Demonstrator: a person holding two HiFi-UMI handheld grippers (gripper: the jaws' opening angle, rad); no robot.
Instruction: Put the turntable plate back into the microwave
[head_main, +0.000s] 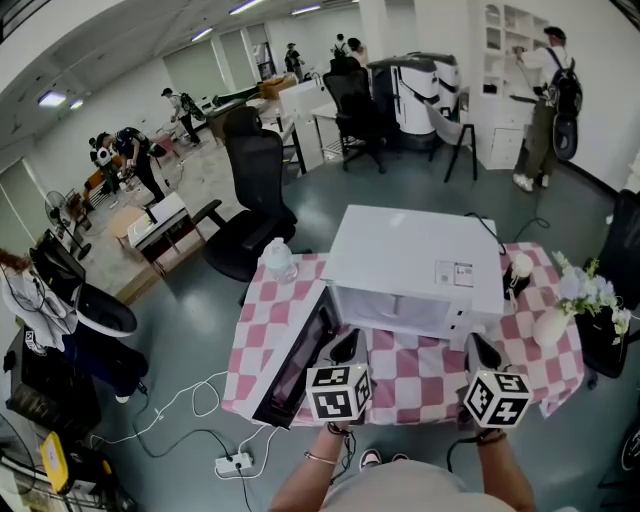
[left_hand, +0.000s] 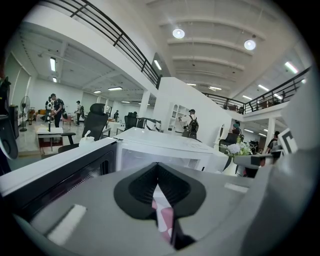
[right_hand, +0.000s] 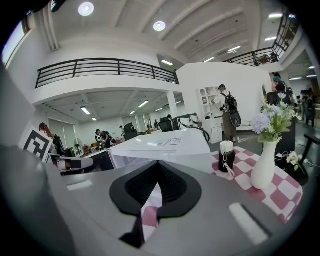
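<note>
While the microwave (head_main: 410, 262) stands open, the vase (head_main: 550, 327) holds flowers (head_main: 588, 290).

A large open hall with a grey floor (head_main: 400, 195). Black office chairs (head_main: 258, 175) stand at the far left, white shelves (head_main: 497, 60) at the far right. Round ceiling lamps (right_hand: 86, 8) shine above a railed balcony (right_hand: 100, 66).

Steep overhead, two low; shared microwave (head_main: 415, 265)
</note>
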